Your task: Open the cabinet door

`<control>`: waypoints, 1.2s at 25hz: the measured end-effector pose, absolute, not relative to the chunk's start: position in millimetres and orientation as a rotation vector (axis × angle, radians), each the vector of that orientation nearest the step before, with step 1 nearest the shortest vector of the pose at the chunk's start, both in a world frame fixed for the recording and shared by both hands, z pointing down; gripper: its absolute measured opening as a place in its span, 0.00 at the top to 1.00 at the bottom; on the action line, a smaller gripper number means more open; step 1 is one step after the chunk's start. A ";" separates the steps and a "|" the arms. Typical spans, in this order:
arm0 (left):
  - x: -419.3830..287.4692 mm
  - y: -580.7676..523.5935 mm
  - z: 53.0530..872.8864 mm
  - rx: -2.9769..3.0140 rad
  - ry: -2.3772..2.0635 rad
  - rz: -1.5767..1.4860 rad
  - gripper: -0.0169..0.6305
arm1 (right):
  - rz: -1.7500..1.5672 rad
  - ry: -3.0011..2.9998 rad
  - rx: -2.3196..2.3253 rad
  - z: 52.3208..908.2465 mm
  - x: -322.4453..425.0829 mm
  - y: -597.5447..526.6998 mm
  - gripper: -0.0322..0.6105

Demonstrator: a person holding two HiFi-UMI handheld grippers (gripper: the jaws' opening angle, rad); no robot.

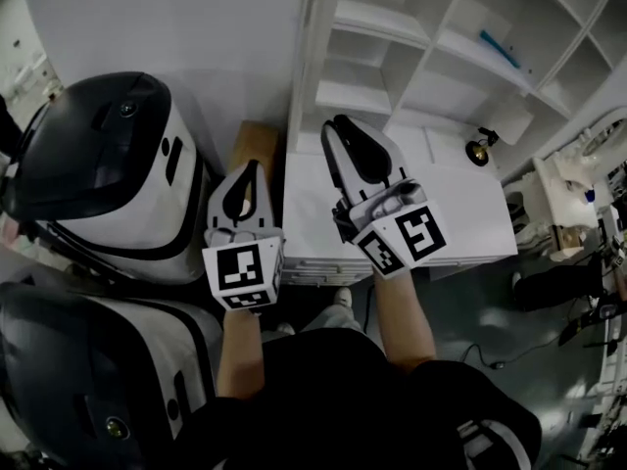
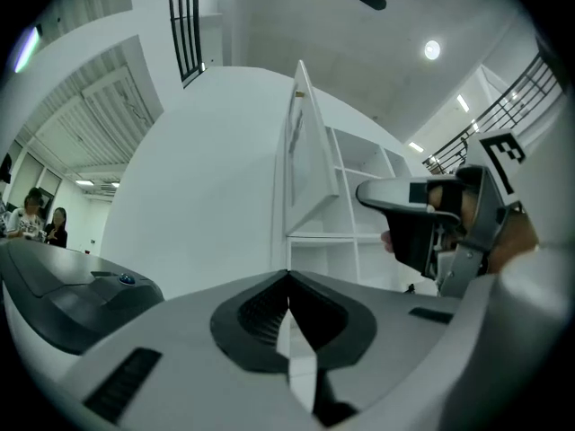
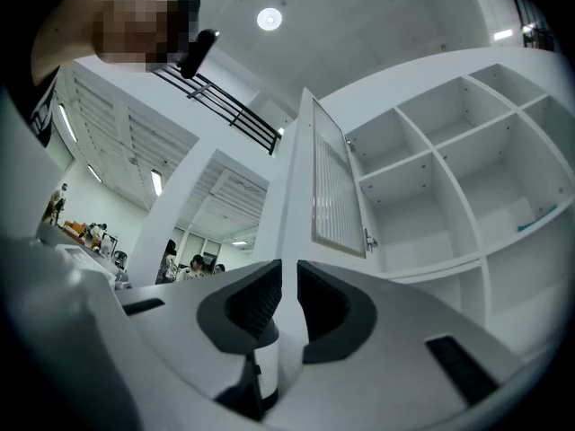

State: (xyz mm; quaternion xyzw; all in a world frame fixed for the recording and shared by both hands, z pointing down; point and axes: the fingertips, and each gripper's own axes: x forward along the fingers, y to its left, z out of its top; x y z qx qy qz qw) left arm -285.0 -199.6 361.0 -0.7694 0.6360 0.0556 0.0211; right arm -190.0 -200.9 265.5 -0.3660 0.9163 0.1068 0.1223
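Note:
The white cabinet (image 1: 441, 57) has open shelves, and its door (image 1: 306, 57) stands swung out, edge-on in the head view. In the right gripper view the door (image 3: 337, 187) shows its slatted inner face, with its free edge rising in line with my jaws. My right gripper (image 3: 288, 272) is open by a narrow gap with nothing held; its tips (image 1: 338, 125) sit just right of the door's lower end. Seen from the left gripper view, the right gripper (image 2: 364, 193) hangs beside the door (image 2: 310, 151). My left gripper (image 1: 253, 164) is shut and empty, left of the door, its tips (image 2: 287, 281) meeting.
Two large black-and-white machines (image 1: 108, 164) (image 1: 88, 360) fill the left side. A low white counter (image 1: 460, 213) lies under the right gripper, with a small black object (image 1: 478, 147) on it. A brown board (image 1: 257, 140) lies by the left gripper. People sit far off (image 3: 180, 263).

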 end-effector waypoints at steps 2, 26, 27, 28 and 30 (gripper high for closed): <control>-277.9 -201.3 364.3 -2.411 1.952 0.169 0.95 | 0.274 2.697 -1.135 283.5 -186.3 -202.9 0.88; -227.5 -192.8 389.3 -2.606 1.811 0.149 0.95 | -0.036 2.792 -1.477 401.0 -169.4 -195.2 0.92; -229.8 -192.4 389.0 -2.601 1.815 0.153 0.95 | -0.036 2.794 -1.475 401.4 -170.9 -194.8 0.92; -231.8 -192.3 388.7 -2.598 1.820 0.156 0.95 | -0.036 2.796 -1.473 401.7 -172.2 -194.6 0.92; -234.6 -192.7 388.8 -2.595 1.828 0.158 0.95 | -0.035 2.800 -1.471 401.7 -173.5 -194.9 0.92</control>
